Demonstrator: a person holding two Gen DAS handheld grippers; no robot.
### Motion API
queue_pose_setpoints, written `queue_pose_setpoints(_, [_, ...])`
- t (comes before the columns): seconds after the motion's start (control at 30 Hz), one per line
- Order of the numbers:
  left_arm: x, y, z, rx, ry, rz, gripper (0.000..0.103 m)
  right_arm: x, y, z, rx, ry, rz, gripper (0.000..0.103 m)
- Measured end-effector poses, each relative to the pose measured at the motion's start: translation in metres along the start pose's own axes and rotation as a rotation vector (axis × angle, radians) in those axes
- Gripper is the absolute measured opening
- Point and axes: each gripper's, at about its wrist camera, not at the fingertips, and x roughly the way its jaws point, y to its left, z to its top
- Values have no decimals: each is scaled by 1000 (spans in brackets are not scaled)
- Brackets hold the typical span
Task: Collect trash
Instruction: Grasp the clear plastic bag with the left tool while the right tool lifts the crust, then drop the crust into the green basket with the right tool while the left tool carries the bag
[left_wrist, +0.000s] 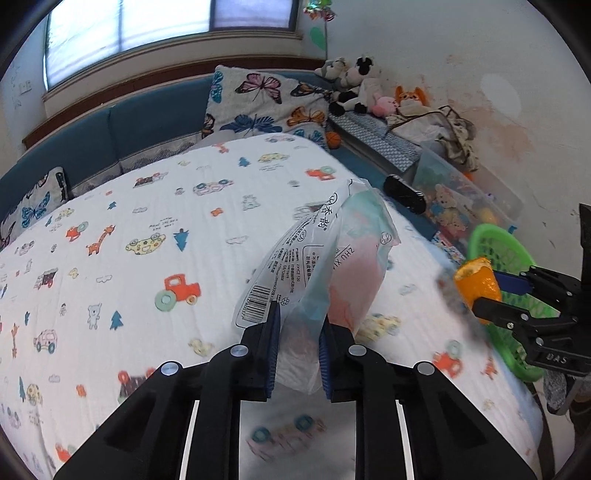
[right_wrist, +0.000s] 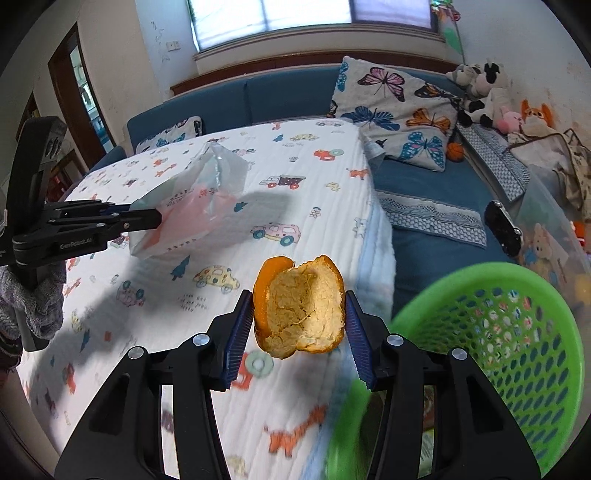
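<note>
Partly blurred green basket (right_wrist: 517, 332) beside my right gripper (right_wrist: 300, 314), clenched on orange peel (right_wrist: 301, 314); left gripper (left_wrist: 297, 332) pinches plastic wrapper (left_wrist: 325, 258).

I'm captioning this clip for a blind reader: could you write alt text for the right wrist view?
The right gripper is shut on a piece of orange peel, held above a bed with a cartoon-print sheet, beside a green mesh basket at lower right. At left, the left gripper grips a crumpled plastic wrapper.
</note>
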Motion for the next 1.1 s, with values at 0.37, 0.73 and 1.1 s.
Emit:
queue_pose_setpoints(0.37, [-34, -58, -10, 67, -31, -60, 18, -47, -24, -28, 49, -30, -71, 50])
queue_pose_setpoints(0.73, [-47, -126, -11, 165, -43, -111, 18, -86, -73, -57, 125, -40, -191, 52])
queue_pose_setpoints(1.1, [-39, -174, -6, 226, -29, -160, 18, -102, -107, -76, 206, -51, -246, 63])
